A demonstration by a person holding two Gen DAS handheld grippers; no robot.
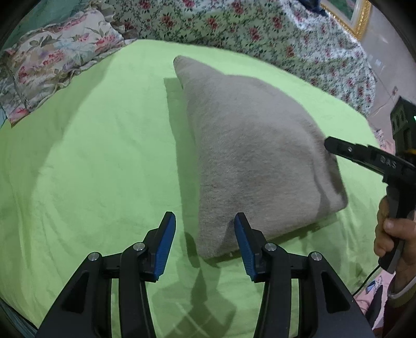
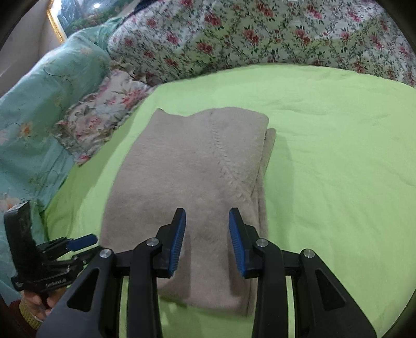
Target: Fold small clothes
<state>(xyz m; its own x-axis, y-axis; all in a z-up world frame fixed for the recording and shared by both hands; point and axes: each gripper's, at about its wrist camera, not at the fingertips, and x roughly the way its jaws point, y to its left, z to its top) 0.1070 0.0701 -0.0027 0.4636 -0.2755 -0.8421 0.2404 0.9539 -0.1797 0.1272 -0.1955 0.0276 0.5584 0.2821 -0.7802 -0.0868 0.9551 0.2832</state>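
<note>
A beige fuzzy garment point(image 1: 247, 145) lies folded in layers on the green sheet point(image 1: 91, 169); in the right wrist view it point(image 2: 187, 176) is a long folded rectangle with a knit seam. My left gripper point(image 1: 204, 223) is open and empty at its near corner. My right gripper point(image 2: 207, 221) is open and empty, just above the garment's near end. The right gripper point(image 1: 338, 147) shows at the garment's right edge in the left wrist view. The left gripper point(image 2: 80, 240) shows at the garment's left edge in the right wrist view.
A floral quilt point(image 2: 260, 36) is piled along the far side of the bed. A floral pillow point(image 1: 52, 62) and a teal quilt point(image 2: 39, 117) lie to the left. A gold-framed picture point(image 1: 356, 13) stands behind. A black device point(image 1: 404, 119) sits at the right.
</note>
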